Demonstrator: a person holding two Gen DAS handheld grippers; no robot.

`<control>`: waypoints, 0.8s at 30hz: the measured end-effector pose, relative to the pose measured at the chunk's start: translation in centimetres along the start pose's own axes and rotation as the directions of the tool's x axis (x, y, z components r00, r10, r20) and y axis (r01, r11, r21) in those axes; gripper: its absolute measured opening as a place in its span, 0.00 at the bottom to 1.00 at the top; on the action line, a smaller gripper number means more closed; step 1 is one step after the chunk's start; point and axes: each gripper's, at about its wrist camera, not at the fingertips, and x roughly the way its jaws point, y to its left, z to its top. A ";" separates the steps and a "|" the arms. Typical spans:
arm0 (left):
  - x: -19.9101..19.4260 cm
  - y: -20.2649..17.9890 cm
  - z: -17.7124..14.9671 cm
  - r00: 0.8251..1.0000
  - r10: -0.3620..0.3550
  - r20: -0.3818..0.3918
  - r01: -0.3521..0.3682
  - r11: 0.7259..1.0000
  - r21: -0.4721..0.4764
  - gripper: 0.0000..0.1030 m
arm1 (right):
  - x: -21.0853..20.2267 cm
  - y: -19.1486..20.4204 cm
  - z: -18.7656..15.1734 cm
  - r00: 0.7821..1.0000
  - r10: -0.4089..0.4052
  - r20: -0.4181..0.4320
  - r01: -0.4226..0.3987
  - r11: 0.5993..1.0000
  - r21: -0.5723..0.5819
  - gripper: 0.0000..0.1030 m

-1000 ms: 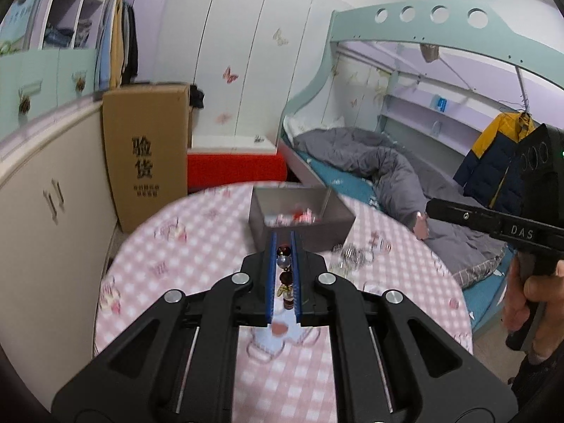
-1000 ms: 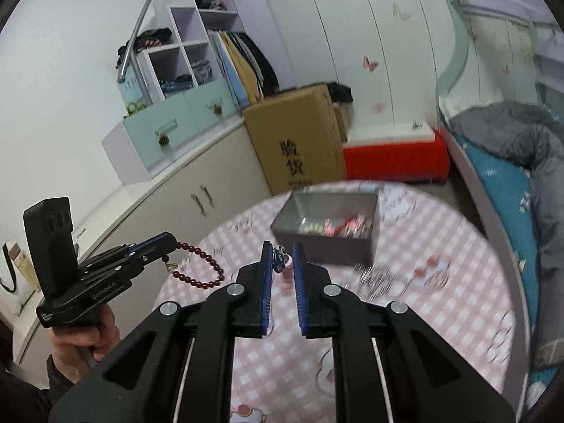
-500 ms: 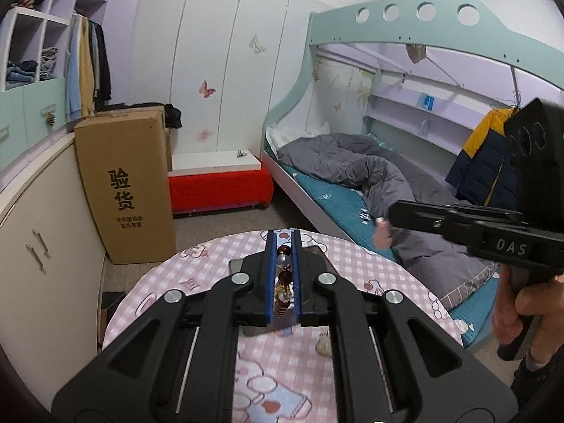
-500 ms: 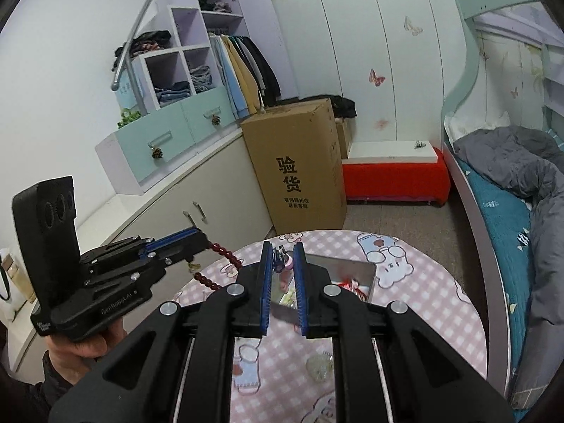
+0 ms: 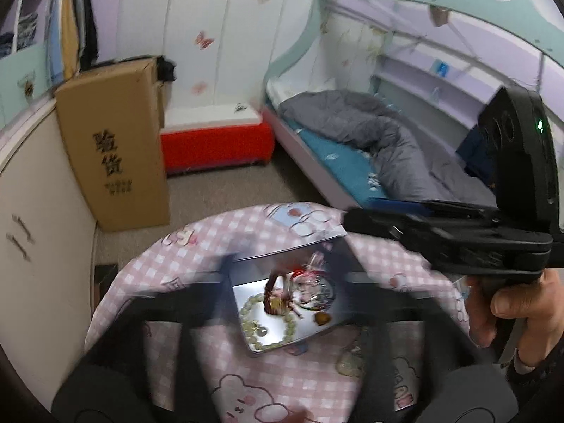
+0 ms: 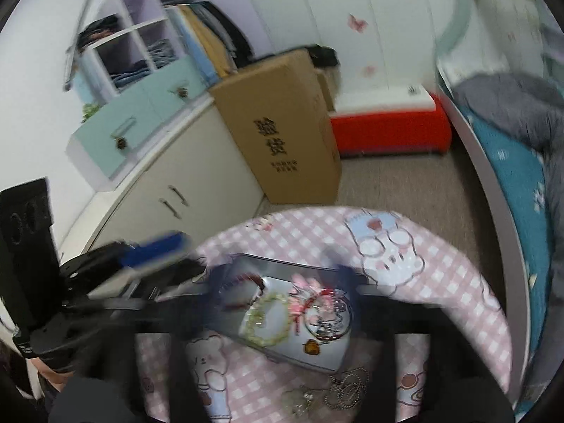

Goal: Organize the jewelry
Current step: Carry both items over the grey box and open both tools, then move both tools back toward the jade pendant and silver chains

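Observation:
A grey metal box (image 5: 328, 250) (image 6: 268, 264) sits on the round pink checked table (image 5: 197, 246) (image 6: 317, 225). It holds a pale green bead bracelet (image 5: 271, 320) (image 6: 268, 313), a ring of charms (image 6: 328, 313) and red and pink pieces. In the left wrist view my left gripper (image 5: 282, 282) is a blur spread wide over the box; a dark red bead bracelet (image 5: 276, 296) lies below it in the box. My right gripper (image 6: 282, 282) is also blurred and spread wide over the box. The other gripper shows in each view (image 5: 440, 236) (image 6: 105, 275).
Silver chains (image 6: 338, 387) lie on the table in front of the box. A tall cardboard carton (image 5: 112, 141), a red bench (image 5: 215, 141), white cabinets (image 6: 183, 183) and a bunk bed (image 5: 370, 155) stand around the table.
Both grippers swung down over the box and their jaws went from shut to spread wide. The dark red bracelet left the left jaws and the small pink piece left the right jaws.

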 end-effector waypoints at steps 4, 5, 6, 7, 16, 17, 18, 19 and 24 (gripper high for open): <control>0.1 1.7 -0.8 0.997 0.058 0.048 -0.056 0.998 -0.041 0.94 | -0.2 -3.6 -0.9 0.999 -0.020 0.042 0.016 0.994 0.109 0.93; 0.1 2.2 -1.0 0.996 0.073 0.054 -0.069 0.996 -0.063 0.94 | -0.5 -4.2 -1.2 0.998 -0.029 0.053 0.022 0.992 0.127 0.93; -0.2 2.5 -1.4 0.994 0.089 0.064 -0.084 0.993 -0.080 0.94 | -0.7 -4.6 -1.2 0.998 -0.036 0.059 0.027 0.990 0.137 0.93; -0.5 2.7 -1.7 0.992 0.102 0.072 -0.095 0.991 -0.091 0.94 | -1.1 -5.2 -1.5 0.997 -0.043 0.070 0.033 0.989 0.147 0.93; -3.3 2.4 -4.0 0.966 0.222 0.130 -0.206 0.971 -0.121 0.94 | -4.1 -6.0 -2.5 0.982 -0.123 0.142 0.100 0.982 0.159 0.93; -3.5 2.4 -4.1 0.964 0.231 0.133 -0.215 0.969 -0.124 0.94 | -4.4 -5.6 -2.6 0.980 -0.126 0.151 0.104 0.983 0.149 0.93; -3.8 2.3 -4.1 0.962 0.239 0.134 -0.223 0.967 -0.124 0.94 | -4.7 -5.2 -2.7 0.979 -0.129 0.160 0.107 0.984 0.141 0.93; -3.9 2.2 -4.1 0.961 0.244 0.131 -0.228 0.966 -0.123 0.94 | -5.1 -4.7 -2.8 0.976 -0.133 0.170 0.112 0.985 0.132 0.93; -5.4 1.8 -4.7 0.957 0.258 0.136 -0.242 0.962 -0.123 0.94 | -6.9 -2.4 -4.0 0.965 -0.163 0.205 0.146 0.985 0.095 0.93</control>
